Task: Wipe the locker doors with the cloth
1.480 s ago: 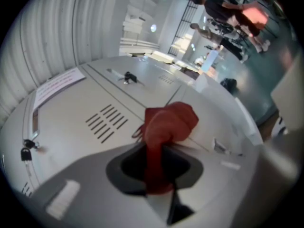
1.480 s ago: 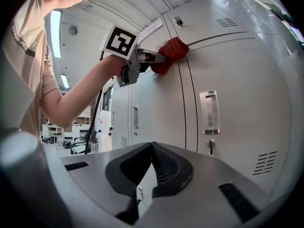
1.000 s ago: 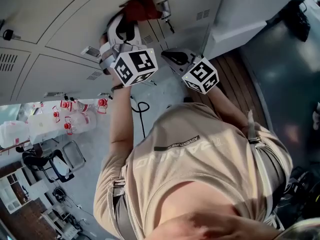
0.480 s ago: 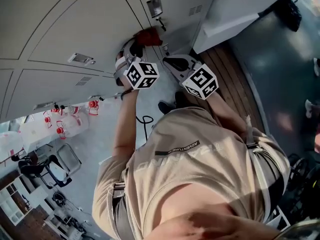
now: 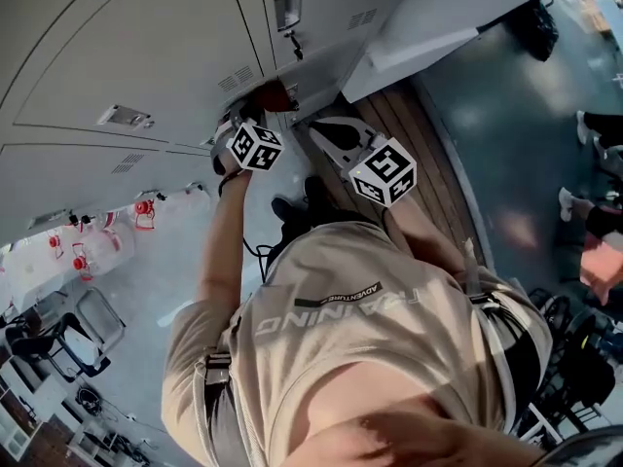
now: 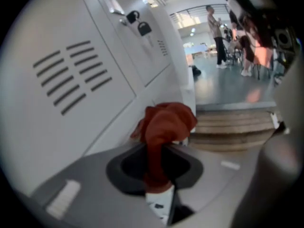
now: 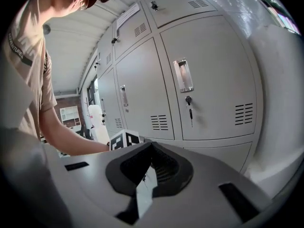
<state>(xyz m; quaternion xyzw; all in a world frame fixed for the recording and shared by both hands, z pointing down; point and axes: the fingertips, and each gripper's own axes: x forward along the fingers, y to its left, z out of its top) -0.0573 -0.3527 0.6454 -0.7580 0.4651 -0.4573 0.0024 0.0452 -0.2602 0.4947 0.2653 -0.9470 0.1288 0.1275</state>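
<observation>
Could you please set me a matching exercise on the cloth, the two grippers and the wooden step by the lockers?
Things:
1. cloth
2. left gripper
3. right gripper
4. wooden step

States:
A. shut, nothing between the jaws
B. red, bunched up
C. brown, at the foot of the lockers
D. clamped on the cloth

Pairs: 1-B; 2-D; 3-A; 4-C
</observation>
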